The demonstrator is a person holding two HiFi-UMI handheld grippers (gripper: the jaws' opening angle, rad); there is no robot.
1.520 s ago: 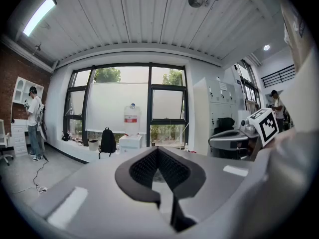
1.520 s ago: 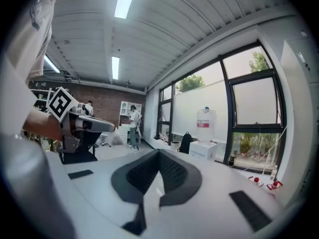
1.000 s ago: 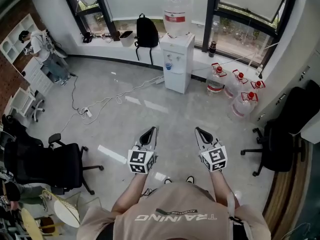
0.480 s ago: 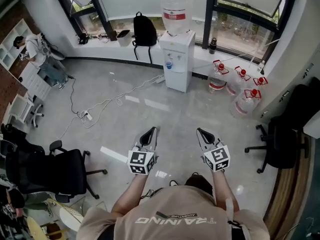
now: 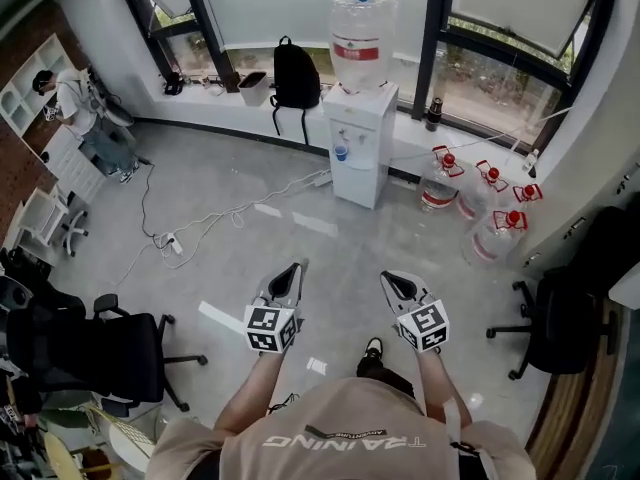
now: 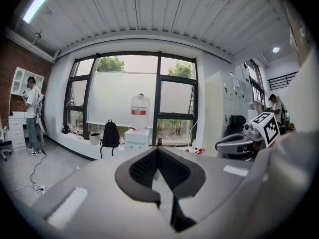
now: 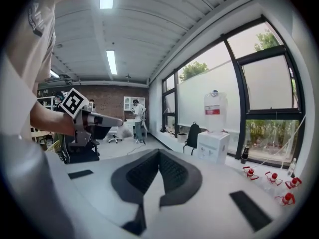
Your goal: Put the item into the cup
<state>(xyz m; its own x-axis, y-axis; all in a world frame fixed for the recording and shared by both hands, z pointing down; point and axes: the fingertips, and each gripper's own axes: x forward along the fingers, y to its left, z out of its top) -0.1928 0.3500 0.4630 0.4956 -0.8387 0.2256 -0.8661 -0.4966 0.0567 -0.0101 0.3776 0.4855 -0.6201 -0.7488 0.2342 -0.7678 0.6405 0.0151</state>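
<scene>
Entry: you are standing on bare grey floor (image 5: 240, 258), holding both grippers out low in front of you at centre frame, apart from each other. The left gripper (image 5: 295, 267) is reading, in its own view, jaws together with the tips meeting and nothing between them. The right gripper (image 5: 386, 277) is reading the same: jaws together, empty. Both are pointing toward the water dispenser (image 5: 360, 138) at upper centre, well apart from you. A backpack (image 5: 296, 73) is leaning at the sill to its left, spare jugs (image 5: 470, 193) are sitting on the floor to its right, and a chair (image 5: 100, 338) is at lower left. Item and cup are not showing in any view, and no table is in frame, so the task is not under way here. Judgement: weight, stiffness and surface of the item cannot be assessed while it is unseen, so you are best treating it as unknown. Open the jaws wide first, take it across a narrow, firm part near its middle so it hangs level, and squeeze lightly until you know whether it gives or slips. The textured pads (image 6: 143, 167) should help on a smooth surface. The cup is likely light and easy to tip, so come from above without brushing its rim.
</scene>
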